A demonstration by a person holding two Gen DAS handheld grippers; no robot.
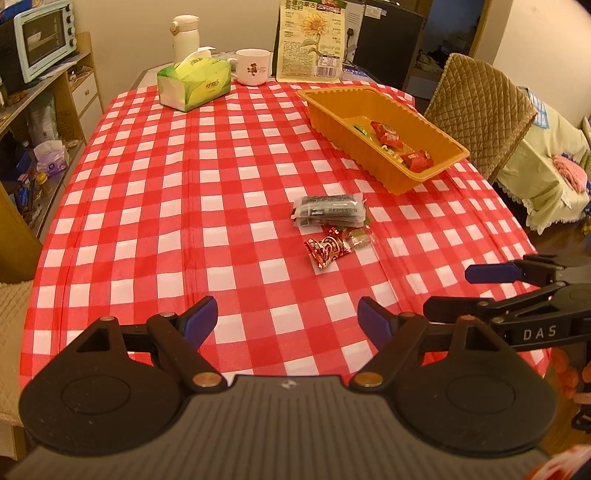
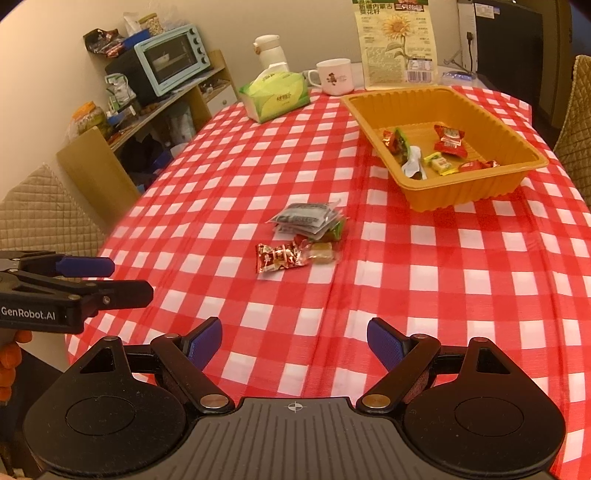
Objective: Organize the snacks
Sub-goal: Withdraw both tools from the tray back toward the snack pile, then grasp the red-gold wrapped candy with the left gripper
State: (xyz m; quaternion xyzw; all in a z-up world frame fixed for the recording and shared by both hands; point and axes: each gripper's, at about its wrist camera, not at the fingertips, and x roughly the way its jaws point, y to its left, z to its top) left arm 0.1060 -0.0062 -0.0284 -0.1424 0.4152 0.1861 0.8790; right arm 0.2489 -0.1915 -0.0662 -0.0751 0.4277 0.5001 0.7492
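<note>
A small pile of snacks lies mid-table: a grey packet (image 1: 328,212) (image 2: 308,218), a red foil candy (image 1: 325,249) (image 2: 280,256) and a clear-wrapped amber sweet (image 1: 358,238) (image 2: 323,253). Beyond it to the right stands an orange plastic tray (image 1: 325,110) (image 2: 424,199) holding several wrapped candies (image 2: 448,140). My left gripper (image 1: 287,321) (image 2: 122,275) hovers open over the near tablecloth, nothing between its fingers. My right gripper (image 2: 294,343) (image 1: 448,290) is open too, empty, just right of the left one and short of the pile.
At the table's far end stand a green tissue box (image 1: 194,83), a white mug (image 1: 253,66), a white flask (image 1: 184,35) and a sunflower-seed bag (image 1: 314,40). A shelf with a toaster oven (image 2: 171,59) stands left, quilted chairs (image 1: 480,110) at the sides.
</note>
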